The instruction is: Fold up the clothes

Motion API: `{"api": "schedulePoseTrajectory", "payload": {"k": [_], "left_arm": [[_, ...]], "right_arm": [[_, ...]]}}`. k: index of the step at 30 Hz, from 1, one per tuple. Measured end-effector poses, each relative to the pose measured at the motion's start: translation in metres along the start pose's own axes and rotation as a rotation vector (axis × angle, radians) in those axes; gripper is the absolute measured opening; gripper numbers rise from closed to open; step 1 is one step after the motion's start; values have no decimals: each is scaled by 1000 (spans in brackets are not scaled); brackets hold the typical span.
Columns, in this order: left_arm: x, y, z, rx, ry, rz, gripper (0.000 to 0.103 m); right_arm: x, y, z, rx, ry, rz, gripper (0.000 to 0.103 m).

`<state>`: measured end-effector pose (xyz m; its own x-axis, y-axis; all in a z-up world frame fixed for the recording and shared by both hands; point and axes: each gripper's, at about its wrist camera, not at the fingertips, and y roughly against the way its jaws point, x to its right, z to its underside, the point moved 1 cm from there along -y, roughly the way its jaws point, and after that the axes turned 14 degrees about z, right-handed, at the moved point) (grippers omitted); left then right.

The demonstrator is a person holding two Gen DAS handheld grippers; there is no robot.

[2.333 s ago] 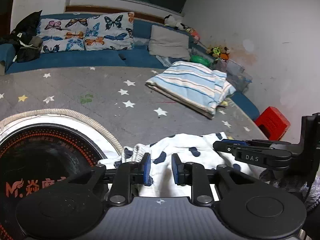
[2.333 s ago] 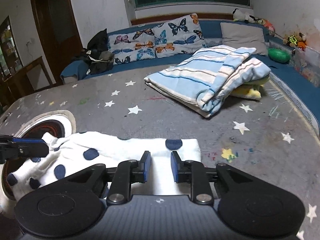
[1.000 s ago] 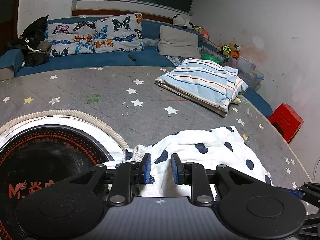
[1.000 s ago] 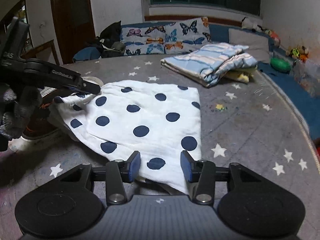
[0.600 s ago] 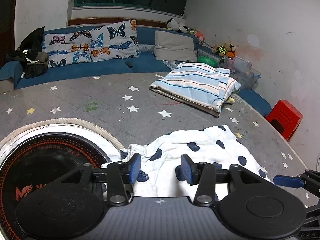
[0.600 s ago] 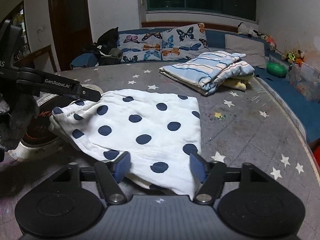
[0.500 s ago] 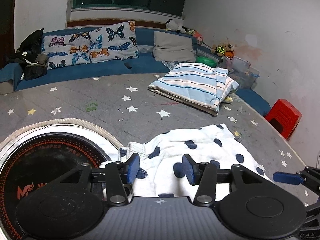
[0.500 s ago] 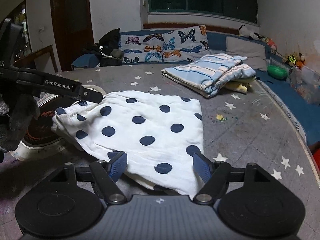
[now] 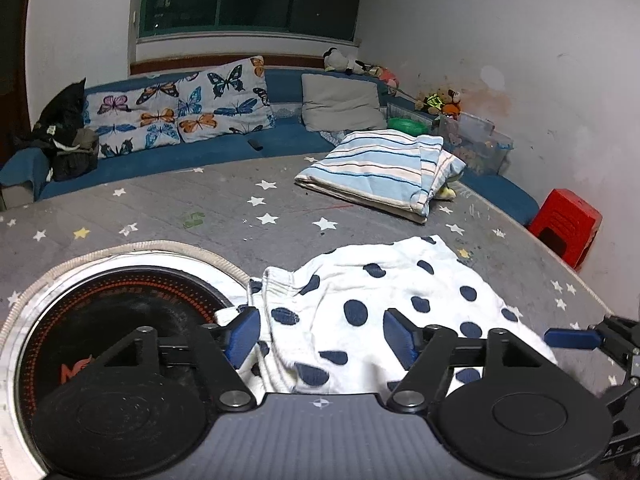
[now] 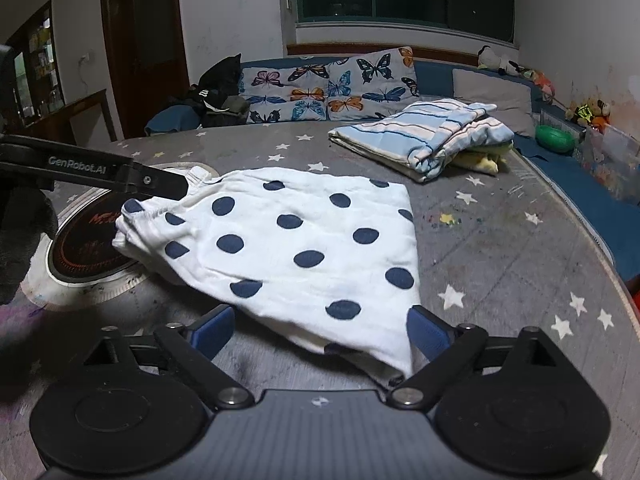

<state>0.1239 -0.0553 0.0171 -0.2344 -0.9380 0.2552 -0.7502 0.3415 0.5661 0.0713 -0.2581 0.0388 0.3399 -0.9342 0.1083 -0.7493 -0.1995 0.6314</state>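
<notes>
On the star mat: garment (image 10: 304, 248) dropped flat, both grips let go.
Left gripper (image 9: 320, 336) and right gripper (image 10: 320, 332) with jaws just opened wide, pads clear of cloth, nothing clenched. Spotted garment between the tips, one end draped over the round disc (image 9: 100, 312), the rest on the mat (image 10: 500, 248); a second ago pinched at both ends, now released. Looks like one fold laid down; next fold still to make. Striped pile (image 10: 420, 136) well apart behind.

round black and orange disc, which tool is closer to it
Left. The left tool sits at the cloth's waistband end, right beside the round disc. The right tool is at the polka-dot cloth's opposite end, with the whole garment between it and the disc.
</notes>
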Motion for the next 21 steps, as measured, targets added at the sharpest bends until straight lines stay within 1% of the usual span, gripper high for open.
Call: {"api": "schedulePoseTrajectory", "payload": {"k": [3,6,11,12,14,17,21], "left_arm": [[3,3,4,0,-18,-3,81],[6,5,8,-4,-28,-2,88],[9,7,13,-15,-41,-5,93],[9,7,14,-14,-44,-8,96],[10,9,15,-11,-50,-16,100],[11,11,16,-7,-62,-22,103],[12,13,18,-6,-66,-23,103]], "right_arm": [[-1,3,3,3,5,5,103],[-2,6,4,10,11,7,103],[-1,6,3,11,-8,0,103],[-1,6,3,12,-11,-4,103],[-1,5,2,15,-15,-8,103],[-2,4,2,16,-22,-7,103],[-5,3,1,14,-24,-5,103]]}}
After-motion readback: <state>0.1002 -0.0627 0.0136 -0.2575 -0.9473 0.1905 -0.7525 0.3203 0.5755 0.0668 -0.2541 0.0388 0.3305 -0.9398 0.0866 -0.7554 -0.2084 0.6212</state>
